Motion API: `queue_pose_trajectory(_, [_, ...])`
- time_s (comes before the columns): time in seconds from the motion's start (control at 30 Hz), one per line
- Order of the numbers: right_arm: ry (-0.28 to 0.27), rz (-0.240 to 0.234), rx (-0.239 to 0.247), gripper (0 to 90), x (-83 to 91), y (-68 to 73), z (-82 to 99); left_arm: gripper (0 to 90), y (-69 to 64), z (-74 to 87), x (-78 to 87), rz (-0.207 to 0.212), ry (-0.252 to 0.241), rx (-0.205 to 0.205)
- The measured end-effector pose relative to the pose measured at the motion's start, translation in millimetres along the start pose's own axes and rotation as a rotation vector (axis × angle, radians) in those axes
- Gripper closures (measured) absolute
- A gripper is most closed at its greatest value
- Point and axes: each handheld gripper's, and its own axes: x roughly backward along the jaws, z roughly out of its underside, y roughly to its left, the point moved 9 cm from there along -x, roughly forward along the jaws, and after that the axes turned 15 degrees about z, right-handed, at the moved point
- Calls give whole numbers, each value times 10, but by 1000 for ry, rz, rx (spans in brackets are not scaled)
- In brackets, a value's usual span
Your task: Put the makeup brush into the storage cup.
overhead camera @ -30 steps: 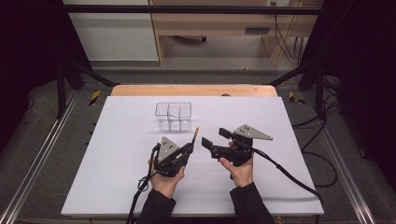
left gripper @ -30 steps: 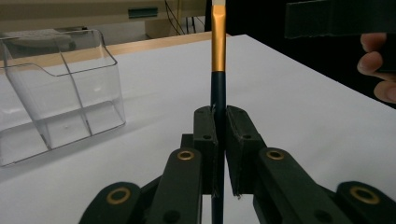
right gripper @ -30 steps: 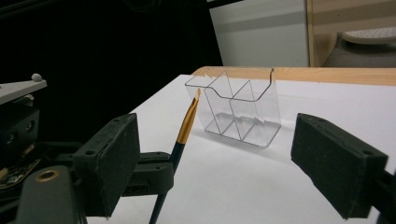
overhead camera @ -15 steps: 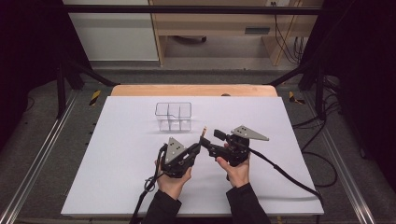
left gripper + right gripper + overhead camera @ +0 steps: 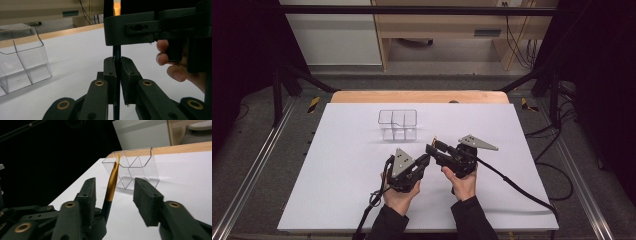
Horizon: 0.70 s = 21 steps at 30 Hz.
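Note:
A thin brush with a dark handle, gold ferrule and pale tip stands nearly upright in front of the clear divided organizer. My left gripper is shut on the dark handle; its pads clamp the handle from both sides. My right gripper comes in from the right. Its jaws have just been closing with the brush between them. One pad is close beside the gold part, the other still stands apart from it.
The organizer sits on the white table sheet, beyond both grippers, its compartments see-through. A wooden table edge runs behind it. Cables trail from both grippers toward the near edge and to the right.
The right gripper's jaws have narrowed around the brush. The left gripper has shifted slightly right, bringing the brush closer to the right gripper.

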Motion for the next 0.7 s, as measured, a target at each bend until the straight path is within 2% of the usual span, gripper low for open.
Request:
queue_pose_trajectory(0.43, [26,-35,-61,788,-32,34,38,825,-1,28,1,-10,7,-4])
queue_pose_trajectory(0.57, [25,-62,-79,832,-25,47,42,825,2,39,-2,-9,8,-4])
queue_pose_trajectory(0.7, [19,-59,-77,836,-21,42,50,824,-1,45,-7,2,14,-1])
